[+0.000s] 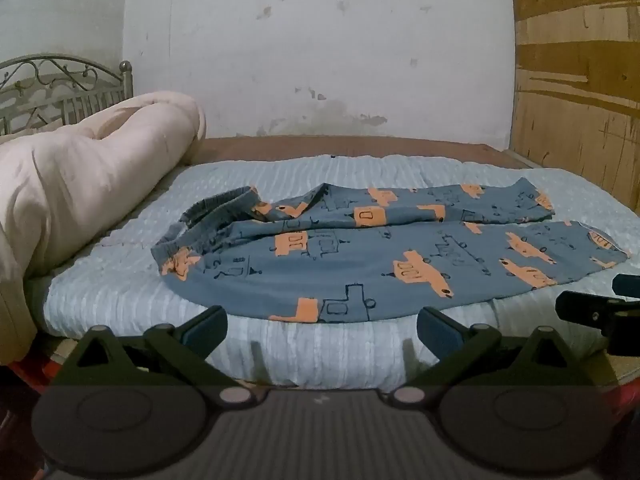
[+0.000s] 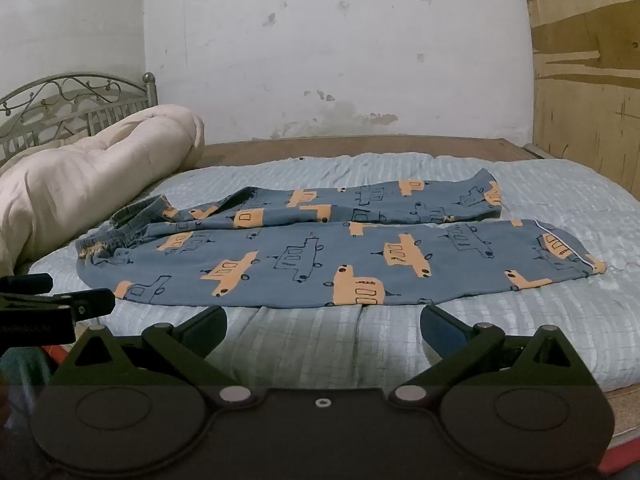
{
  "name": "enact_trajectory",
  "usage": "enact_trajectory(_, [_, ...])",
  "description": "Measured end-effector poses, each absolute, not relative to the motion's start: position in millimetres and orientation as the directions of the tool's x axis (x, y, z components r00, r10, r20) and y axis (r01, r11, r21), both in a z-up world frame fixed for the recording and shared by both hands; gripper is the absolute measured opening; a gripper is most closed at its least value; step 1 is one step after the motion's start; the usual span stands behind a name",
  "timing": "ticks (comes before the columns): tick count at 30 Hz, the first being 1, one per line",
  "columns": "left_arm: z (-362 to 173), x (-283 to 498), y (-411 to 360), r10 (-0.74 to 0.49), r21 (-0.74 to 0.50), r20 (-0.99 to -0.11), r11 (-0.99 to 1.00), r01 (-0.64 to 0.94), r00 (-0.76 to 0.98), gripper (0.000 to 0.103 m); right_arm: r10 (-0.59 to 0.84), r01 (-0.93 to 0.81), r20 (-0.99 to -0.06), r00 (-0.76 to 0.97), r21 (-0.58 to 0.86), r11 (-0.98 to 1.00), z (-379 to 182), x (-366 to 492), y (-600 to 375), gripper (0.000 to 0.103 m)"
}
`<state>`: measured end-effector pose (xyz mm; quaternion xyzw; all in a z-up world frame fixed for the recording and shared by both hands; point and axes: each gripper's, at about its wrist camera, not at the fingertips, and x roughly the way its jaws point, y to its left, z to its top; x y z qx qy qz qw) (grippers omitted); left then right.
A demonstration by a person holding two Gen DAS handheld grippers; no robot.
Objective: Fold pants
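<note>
My left gripper (image 1: 322, 326) and right gripper (image 2: 322, 326) hung just off the bed's near edge, fingers spread wide and empty — I judged them staged to reach in. The pants (image 2: 320, 248) lay lengthwise near that edge on the blue quilt (image 2: 560, 320), waistband (image 1: 208, 210) toward the rolled comforter (image 1: 92, 184), legs side by side — bare quilt lay behind them for folding over.

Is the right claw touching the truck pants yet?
Apart. In the right wrist view, the open right claw sits short of the pants, with bare blue quilt between.
</note>
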<state>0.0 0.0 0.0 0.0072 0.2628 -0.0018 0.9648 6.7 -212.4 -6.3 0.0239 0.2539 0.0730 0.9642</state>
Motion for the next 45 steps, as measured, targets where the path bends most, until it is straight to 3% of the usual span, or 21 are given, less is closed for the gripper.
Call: enact_trajectory(45, [1.7, -1.5, -0.5, 0.001, 0.018, -0.502, 1.0, 0.01, 0.865, 0.102, 0.156, -0.129, -0.481, 0.863, 0.089, 0.988, -6.2, 6.7, -213.6, 0.102])
